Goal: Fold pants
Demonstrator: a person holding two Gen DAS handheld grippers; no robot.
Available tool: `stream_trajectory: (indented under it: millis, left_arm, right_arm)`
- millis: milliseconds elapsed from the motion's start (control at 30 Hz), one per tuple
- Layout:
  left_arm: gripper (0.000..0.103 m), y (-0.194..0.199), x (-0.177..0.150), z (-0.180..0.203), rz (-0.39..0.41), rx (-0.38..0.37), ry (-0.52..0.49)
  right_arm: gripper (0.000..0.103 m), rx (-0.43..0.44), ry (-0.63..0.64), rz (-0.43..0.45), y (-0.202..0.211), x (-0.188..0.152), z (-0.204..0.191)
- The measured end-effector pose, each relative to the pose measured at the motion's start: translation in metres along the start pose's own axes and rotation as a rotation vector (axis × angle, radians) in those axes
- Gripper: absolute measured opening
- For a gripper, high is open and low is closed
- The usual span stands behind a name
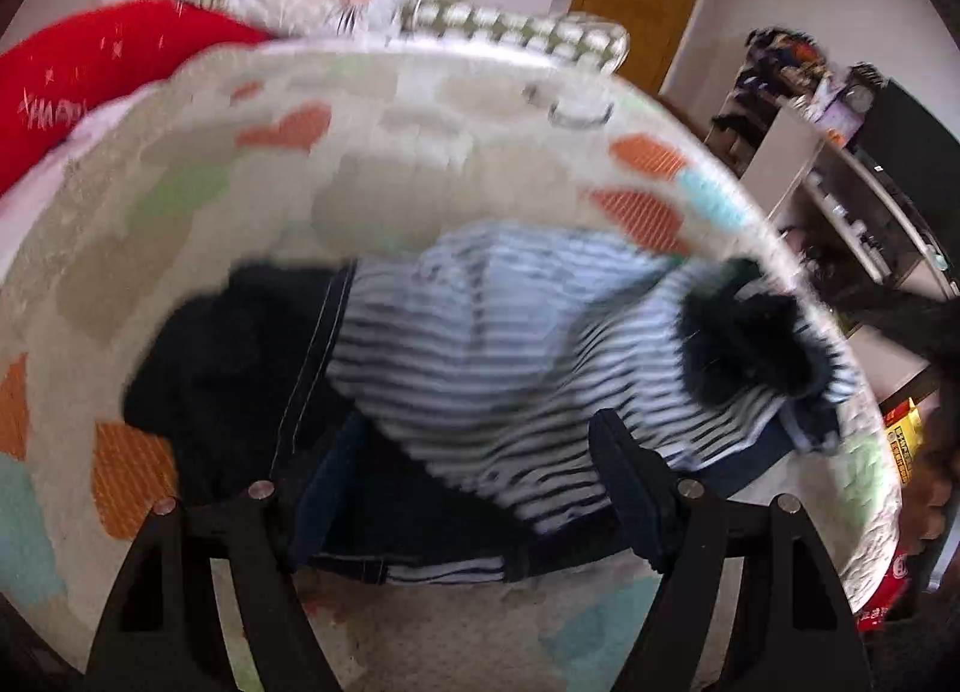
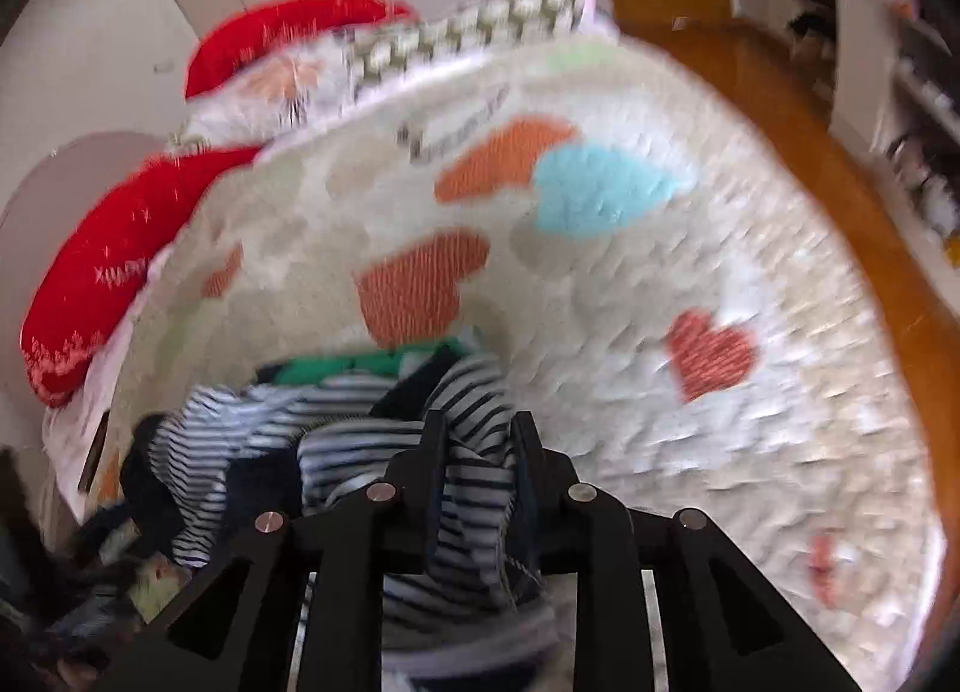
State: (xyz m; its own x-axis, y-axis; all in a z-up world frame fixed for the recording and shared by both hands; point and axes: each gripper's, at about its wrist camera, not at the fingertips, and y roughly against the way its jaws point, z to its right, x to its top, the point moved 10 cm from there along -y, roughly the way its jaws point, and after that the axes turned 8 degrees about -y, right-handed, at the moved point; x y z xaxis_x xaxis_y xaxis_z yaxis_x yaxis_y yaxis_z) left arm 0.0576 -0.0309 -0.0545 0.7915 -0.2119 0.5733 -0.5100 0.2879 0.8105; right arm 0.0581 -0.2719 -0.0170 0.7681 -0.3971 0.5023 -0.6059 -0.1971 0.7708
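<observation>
The pants (image 1: 480, 332) are dark navy with a blue-and-white striped lining, crumpled on a quilt (image 1: 372, 164) with coloured hearts. In the left wrist view my left gripper (image 1: 432, 470) is open, its jaws wide apart over the near edge of the pants; the left finger is partly buried in dark fabric. In the right wrist view my right gripper (image 2: 477, 434) is shut on a bunch of the striped pants fabric (image 2: 468, 512), which hangs between the fingers. More of the pants (image 2: 240, 440) lie bunched to the left. The frames are motion-blurred.
A red Santa cushion (image 1: 108, 62) and a checked pillow (image 1: 516, 29) lie at the quilt's far edge. A green garment (image 2: 336, 368) peeks out behind the pants. Wooden floor (image 2: 780, 110) and shelves (image 1: 840, 194) lie to the right.
</observation>
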Motion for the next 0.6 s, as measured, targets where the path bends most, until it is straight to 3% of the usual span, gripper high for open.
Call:
stream_trajectory:
  millis: [100,167,233,267,300,400,433,467,500,533,600]
  left_arm:
    - [0.077,0.005,0.000,0.000,0.019,-0.012,0.015]
    - [0.077,0.014,0.004,0.003,0.048,-0.040,0.021]
    - [0.077,0.024,0.008,0.004,0.075,-0.052,0.028]
    - [0.077,0.028,0.008,0.003,0.081,-0.058,0.033]
    - [0.077,0.032,0.009,0.003,0.085,-0.067,0.040]
    - [0.077,0.038,0.012,0.001,0.095,-0.078,0.059]
    - [0.077,0.038,0.013,0.000,0.097,-0.080,0.061]
    - [0.077,0.040,0.014,0.000,0.100,-0.084,0.063]
    - [0.077,0.040,0.015,-0.001,0.103,-0.088,0.065]
    - [0.077,0.042,0.015,-0.002,0.108,-0.094,0.069]
    - [0.077,0.043,0.016,-0.003,0.116,-0.105,0.078]
  right_arm:
    - [0.024,0.004,0.040,0.087,0.039,0.005,-0.009]
    - [0.024,0.067,0.101,0.053,0.048,-0.005,-0.030]
    - [0.041,0.095,0.161,0.017,0.045,-0.015,-0.046]
    - [0.063,0.094,0.199,0.002,0.039,-0.021,-0.055]
    - [0.071,0.069,0.249,-0.005,0.030,-0.028,-0.064]
    - [0.071,-0.012,0.325,-0.039,0.001,-0.044,-0.072]
    - [0.070,-0.065,0.342,-0.048,-0.010,-0.047,-0.070]
    - [0.052,-0.109,0.350,-0.051,-0.016,-0.051,-0.066]
    - [0.016,-0.165,0.336,-0.059,-0.024,-0.051,-0.058]
    - [0.017,-0.164,0.294,-0.069,-0.026,-0.048,-0.051]
    - [0.017,-0.069,0.163,-0.069,-0.017,-0.038,-0.044]
